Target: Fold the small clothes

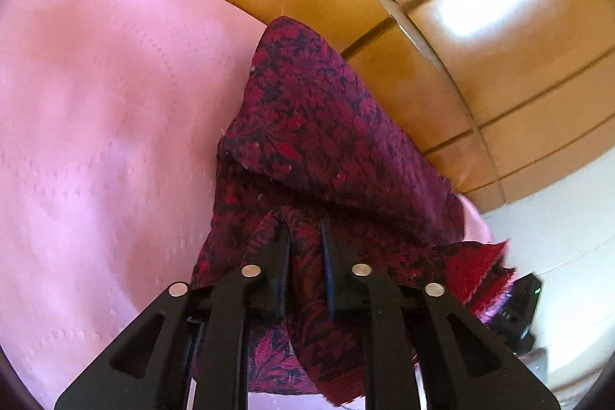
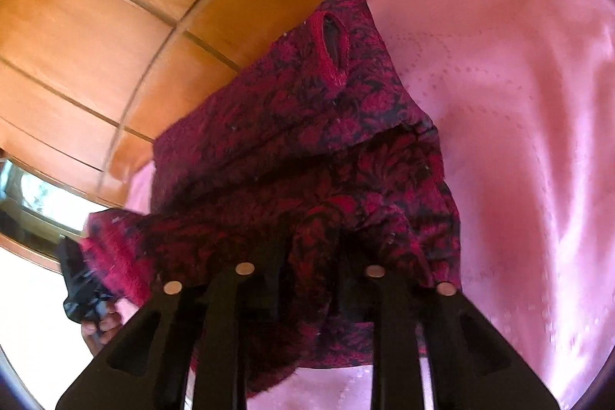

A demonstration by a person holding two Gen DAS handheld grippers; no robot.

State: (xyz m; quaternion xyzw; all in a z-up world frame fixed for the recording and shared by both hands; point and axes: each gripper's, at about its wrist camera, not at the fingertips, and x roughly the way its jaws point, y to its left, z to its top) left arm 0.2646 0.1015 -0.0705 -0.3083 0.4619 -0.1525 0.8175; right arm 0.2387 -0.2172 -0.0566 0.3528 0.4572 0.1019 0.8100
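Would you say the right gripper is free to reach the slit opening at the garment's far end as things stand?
Probably not yet. The right gripper is shut on the garment's near edge, so it would have to let go first. The slit itself lies uncovered on top, nothing over it.

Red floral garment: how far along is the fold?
Done: one fold is in; the red floral garment lies doubled, an upper layer draped over a lower one on the pink cloth.

In hand: the left claw and right claw each pinch a bunch of the near edge, lifted off the cloth.

Left: carry that edge over, release and flatten. Bunched fabric hangs between the claws, so it isn't a tidy stack yet.
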